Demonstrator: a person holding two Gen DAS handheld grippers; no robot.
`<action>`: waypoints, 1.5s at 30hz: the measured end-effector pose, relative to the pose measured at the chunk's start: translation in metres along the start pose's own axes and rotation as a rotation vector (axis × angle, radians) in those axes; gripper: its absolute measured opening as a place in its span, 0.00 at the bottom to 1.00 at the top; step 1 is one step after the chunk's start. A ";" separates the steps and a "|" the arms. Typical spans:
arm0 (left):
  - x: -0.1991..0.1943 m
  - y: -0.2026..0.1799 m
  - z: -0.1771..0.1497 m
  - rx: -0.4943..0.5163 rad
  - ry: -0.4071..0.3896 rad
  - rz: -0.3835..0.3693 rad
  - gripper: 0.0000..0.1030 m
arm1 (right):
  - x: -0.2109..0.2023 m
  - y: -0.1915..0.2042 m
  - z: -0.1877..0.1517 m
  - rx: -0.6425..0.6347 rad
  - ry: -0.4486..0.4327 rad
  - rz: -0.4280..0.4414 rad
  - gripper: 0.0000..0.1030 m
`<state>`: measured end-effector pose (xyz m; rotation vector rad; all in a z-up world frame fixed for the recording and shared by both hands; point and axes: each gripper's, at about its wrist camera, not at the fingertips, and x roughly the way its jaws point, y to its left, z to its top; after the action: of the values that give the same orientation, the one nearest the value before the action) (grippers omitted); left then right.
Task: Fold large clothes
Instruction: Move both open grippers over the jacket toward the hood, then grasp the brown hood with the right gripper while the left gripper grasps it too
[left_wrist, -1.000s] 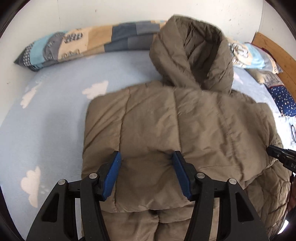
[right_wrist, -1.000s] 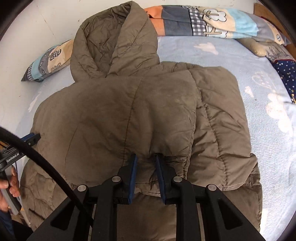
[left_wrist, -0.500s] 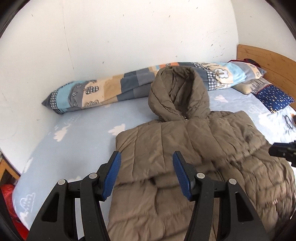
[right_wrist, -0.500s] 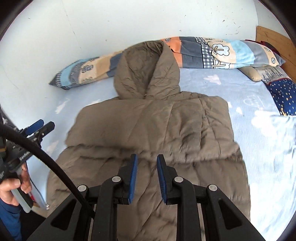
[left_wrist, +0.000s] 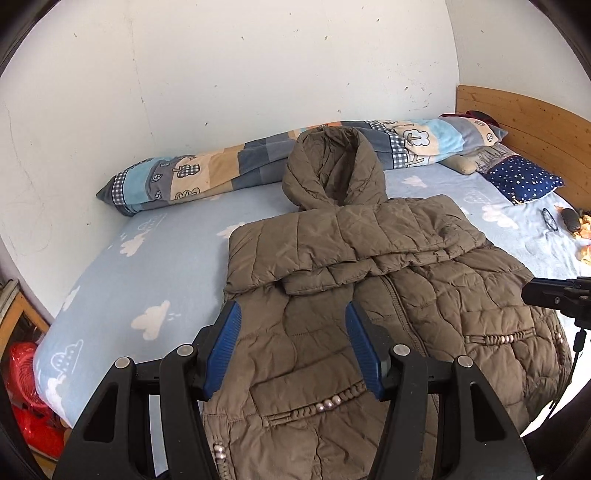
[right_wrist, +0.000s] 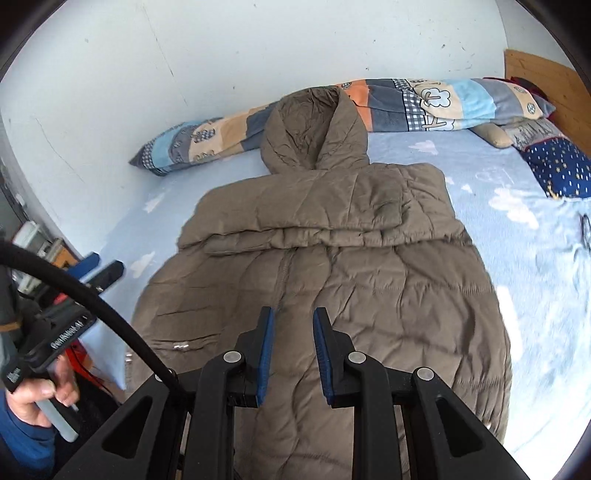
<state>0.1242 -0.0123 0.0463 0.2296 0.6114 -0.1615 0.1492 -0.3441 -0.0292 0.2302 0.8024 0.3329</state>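
A large olive-brown quilted hooded coat lies flat on the bed, hood toward the wall, both sleeves folded across its chest. It also shows in the right wrist view. My left gripper is open and empty, held above the coat's lower left part. My right gripper is partly open and empty, held above the coat's lower middle. The right gripper shows at the right edge of the left wrist view; the left gripper shows at the left of the right wrist view.
The light-blue cloud-print bed sheet borders a white wall. A long patchwork bolster lies along the wall. A navy star pillow and wooden headboard are at the right. Glasses lie on the sheet. A red object sits beside the bed.
Both grippers have pulled back from the coat toward the hem and risen. The right gripper let go of the sleeve and opened a little. The sleeve now lies across the chest.
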 end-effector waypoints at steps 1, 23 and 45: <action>-0.005 -0.001 0.002 0.004 -0.007 0.003 0.56 | -0.006 0.000 -0.004 0.011 -0.006 0.010 0.23; 0.037 -0.002 0.046 0.028 -0.021 0.037 0.60 | -0.005 0.006 0.041 0.010 -0.014 0.064 0.26; 0.217 0.100 0.105 -0.217 0.149 -0.069 0.67 | 0.086 0.011 0.197 -0.129 0.064 -0.013 0.44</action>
<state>0.3794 0.0390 0.0196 0.0104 0.7797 -0.1438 0.3474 -0.3160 0.0500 0.0942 0.8417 0.3795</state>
